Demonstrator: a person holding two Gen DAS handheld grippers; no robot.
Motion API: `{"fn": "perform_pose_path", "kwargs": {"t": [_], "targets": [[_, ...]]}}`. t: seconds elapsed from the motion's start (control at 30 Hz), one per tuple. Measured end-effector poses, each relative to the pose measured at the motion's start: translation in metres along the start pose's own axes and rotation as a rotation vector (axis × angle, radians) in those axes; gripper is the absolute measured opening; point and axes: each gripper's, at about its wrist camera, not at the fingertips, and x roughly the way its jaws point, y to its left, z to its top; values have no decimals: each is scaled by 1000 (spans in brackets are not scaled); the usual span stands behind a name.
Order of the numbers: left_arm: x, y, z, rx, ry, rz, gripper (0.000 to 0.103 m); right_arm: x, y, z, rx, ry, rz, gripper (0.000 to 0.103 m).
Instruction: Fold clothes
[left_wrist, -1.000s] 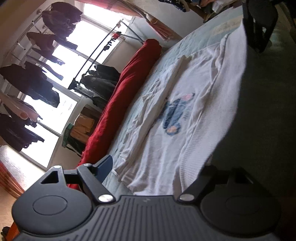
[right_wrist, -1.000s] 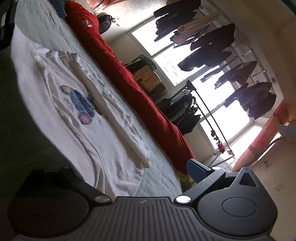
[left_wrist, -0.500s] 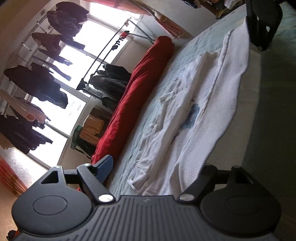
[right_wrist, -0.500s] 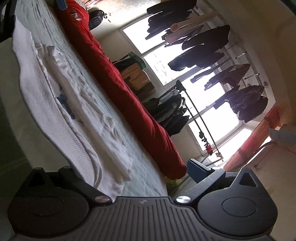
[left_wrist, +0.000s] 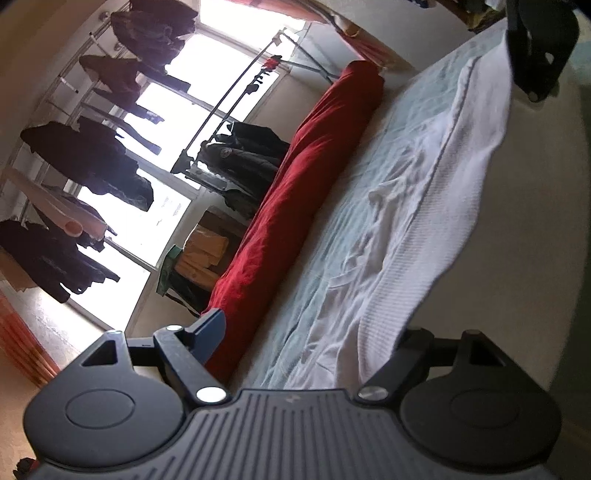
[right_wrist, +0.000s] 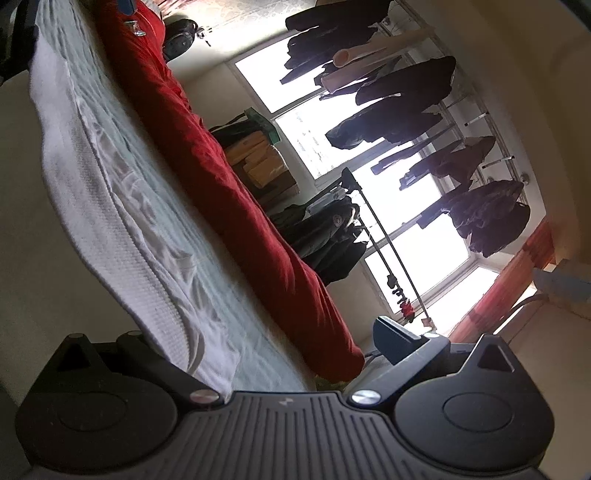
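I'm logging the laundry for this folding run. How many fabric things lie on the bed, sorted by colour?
White: 1, the garment
Red: 1, the long roll
Pale green: 1, the bedspread under both
Total: 3

A bed (left_wrist: 325, 240) in pale green quilting; on it a white garment (left_wrist: 424, 236) — and a long red bolster (left_wrist: 295, 206).
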Motion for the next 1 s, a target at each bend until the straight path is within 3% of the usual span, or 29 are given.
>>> {"fn": "perform_pose_path", "kwargs": {"t": [0.43,0.6,0.73,1.0], "targets": [[62,9,-6,-13,26,-4,82,69,1,14,-20,-15,16,103],[89,12,-10,-45,60,-55,82,96,7,12,-3,19,87,103],[106,13,-14,-68,110,-136,82,117,12,10,11,48,145,103],[85,19,-25,-18,129,-253,82,115,-16,1,139,126,410,103]]}}
